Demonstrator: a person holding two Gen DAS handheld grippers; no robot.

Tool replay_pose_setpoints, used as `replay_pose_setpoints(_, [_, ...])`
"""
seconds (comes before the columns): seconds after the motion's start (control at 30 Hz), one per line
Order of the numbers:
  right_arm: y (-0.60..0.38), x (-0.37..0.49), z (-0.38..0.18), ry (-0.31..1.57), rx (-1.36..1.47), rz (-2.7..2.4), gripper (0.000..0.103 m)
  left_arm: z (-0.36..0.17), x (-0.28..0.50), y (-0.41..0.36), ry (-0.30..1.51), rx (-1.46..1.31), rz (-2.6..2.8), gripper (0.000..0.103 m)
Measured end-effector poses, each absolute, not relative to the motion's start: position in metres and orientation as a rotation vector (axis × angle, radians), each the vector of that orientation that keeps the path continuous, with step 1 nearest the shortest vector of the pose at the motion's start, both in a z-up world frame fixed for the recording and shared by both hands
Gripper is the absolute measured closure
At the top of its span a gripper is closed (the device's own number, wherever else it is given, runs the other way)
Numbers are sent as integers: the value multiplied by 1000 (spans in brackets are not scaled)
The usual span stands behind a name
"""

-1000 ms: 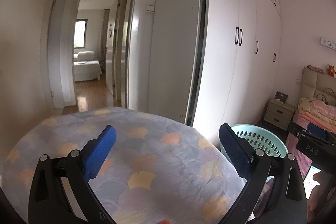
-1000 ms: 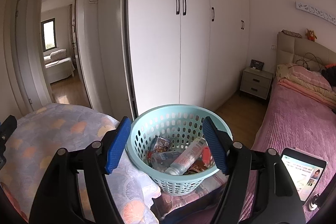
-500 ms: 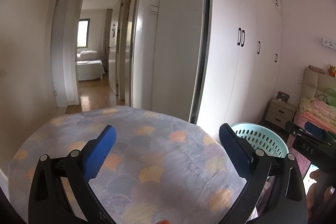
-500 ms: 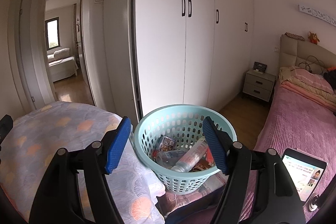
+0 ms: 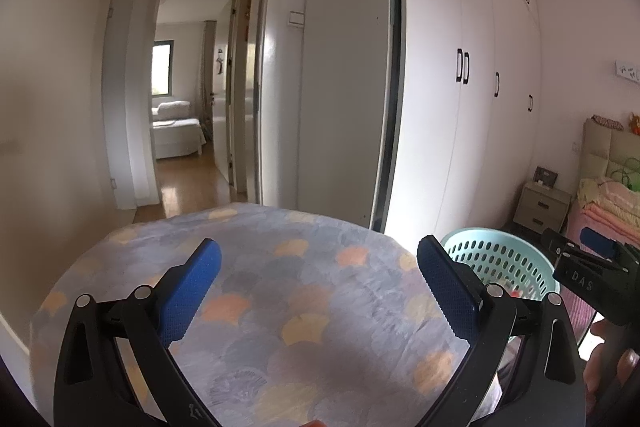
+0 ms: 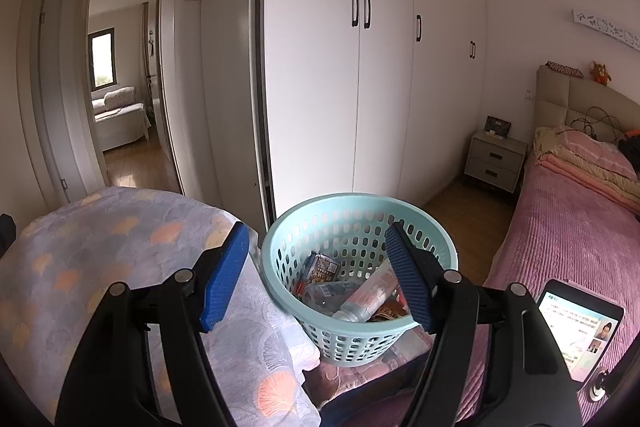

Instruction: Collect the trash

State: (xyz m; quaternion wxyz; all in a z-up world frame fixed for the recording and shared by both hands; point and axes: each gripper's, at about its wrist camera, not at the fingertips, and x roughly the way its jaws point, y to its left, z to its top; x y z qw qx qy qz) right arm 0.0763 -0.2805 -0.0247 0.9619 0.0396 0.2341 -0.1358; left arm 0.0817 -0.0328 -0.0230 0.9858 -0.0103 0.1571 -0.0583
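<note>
Both grippers are hanging empty over the bedroom scene, so this looks like the gap between pickups, or perhaps the tail end of the collecting. The left gripper [image 5: 318, 289] is holding its blue fingers [image 5: 188, 295] spread wide over the patterned quilt [image 5: 280, 267], with nothing between them. No loose trash is showing on that quilt from the left wrist view.

The right gripper [image 6: 316, 273] is also spreading its fingers [image 6: 224, 277] wide and gripping nothing. The teal basket [image 6: 280, 239] is sitting just ahead of and below it, framed between the two fingers, with the right finger overlapping the basket's mouth in this view. Inside, a clear plastic bottle [image 6: 368, 293] is lying on its side among printed wrappers [image 6: 322, 265]. The basket is resting at the quilt's edge, beside the pink bed [image 6: 568, 239]; what it stands on is unclear.

A lit tablet [image 6: 578, 327] is lying on the pink bed, near the right gripper.

Next move, by my reading: searching for any remaining piece of litter, then bringing spread fingers down around it before closing. Nothing obvious is offering itself here.
</note>
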Motion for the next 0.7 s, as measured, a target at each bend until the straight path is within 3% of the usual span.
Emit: replay_pose_setpoints(0.7, [-231, 111, -33, 501, 38, -183, 36, -31, 99, 16, 395, -73, -16, 8])
